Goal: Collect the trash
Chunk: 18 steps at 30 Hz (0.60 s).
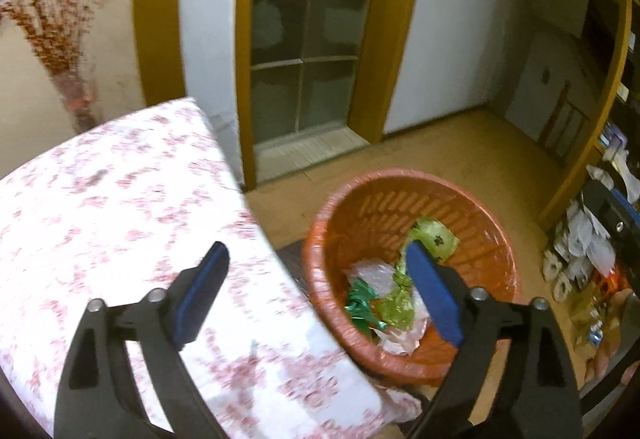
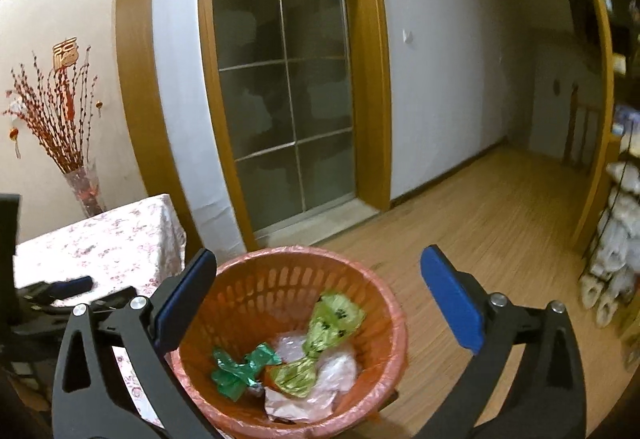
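An orange plastic basket (image 1: 360,199) (image 2: 256,267) stands on the floor beside the table. Inside lie a light green wrapper (image 1: 434,237) (image 2: 332,323), a dark green wrapper (image 1: 360,303) (image 2: 240,363) and clear and pinkish plastic (image 1: 374,271) (image 2: 340,367). My left gripper (image 1: 316,279) is open and empty, above the table's edge and the basket's near rim. My right gripper (image 2: 318,299) is open and empty, above the basket. The left gripper (image 2: 70,285) also shows at the left of the right wrist view, over the table.
A table with a white and red floral cloth (image 1: 100,219) (image 2: 104,239) stands left of the basket. A glass door in a wooden frame (image 2: 284,99) is behind. A vase of red branches (image 2: 84,187) stands by the wall. Cluttered shelves (image 1: 592,247) (image 2: 616,231) are at the right. Wooden floor (image 2: 480,223) lies between.
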Available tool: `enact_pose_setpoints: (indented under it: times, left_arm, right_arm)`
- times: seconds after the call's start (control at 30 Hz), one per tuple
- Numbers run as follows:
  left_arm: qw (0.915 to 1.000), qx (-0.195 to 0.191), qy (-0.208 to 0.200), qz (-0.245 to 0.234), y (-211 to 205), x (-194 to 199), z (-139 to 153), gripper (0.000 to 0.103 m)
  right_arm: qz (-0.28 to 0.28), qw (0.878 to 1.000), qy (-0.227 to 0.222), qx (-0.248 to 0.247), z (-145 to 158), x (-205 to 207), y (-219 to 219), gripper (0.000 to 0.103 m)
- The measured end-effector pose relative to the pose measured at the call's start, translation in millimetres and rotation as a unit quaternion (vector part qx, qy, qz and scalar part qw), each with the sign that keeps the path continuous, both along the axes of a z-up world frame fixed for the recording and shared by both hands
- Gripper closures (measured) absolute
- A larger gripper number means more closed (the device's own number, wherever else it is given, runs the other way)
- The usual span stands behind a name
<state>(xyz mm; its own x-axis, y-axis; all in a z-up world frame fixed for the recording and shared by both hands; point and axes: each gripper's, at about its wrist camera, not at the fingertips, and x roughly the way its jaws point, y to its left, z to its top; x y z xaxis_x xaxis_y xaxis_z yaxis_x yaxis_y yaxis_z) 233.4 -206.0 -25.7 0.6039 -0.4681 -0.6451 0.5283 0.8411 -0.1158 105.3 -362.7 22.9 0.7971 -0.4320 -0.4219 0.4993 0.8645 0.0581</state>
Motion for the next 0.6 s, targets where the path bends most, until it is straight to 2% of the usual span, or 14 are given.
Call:
enact_pose_setpoints:
  times: [0.07,0.2,0.47,0.6]
  left_arm:
    - [0.9998,-0.004,-0.013,0.014,12.2,-8.8,6.1,0.005]
    - [0.9981,-0.005,-0.04,0.045,37.1,-30.5,17.0,0.004]
    - [0.9924,0.003,-0.078,0.095,73.0,-78.9,23.2,0.004]
    - [0.9866,-0.007,-0.109,0.121,95.8,-111.7,24.8,0.004]
  right_arm:
    - [-0.003,1.0,-0.004,-0.012,3.4,-6.4,7.2,0.002]
    - [-0.007,0.999,-0.009,-0.033,7.5,-19.7,25.0,0.002]
    - [0.042,0.999,-0.014,-0.022,4.9,-40.4,61.7,0.002]
    - [0.063,0.998,-0.012,-0.007,1.6,-52.4,81.4,0.002]
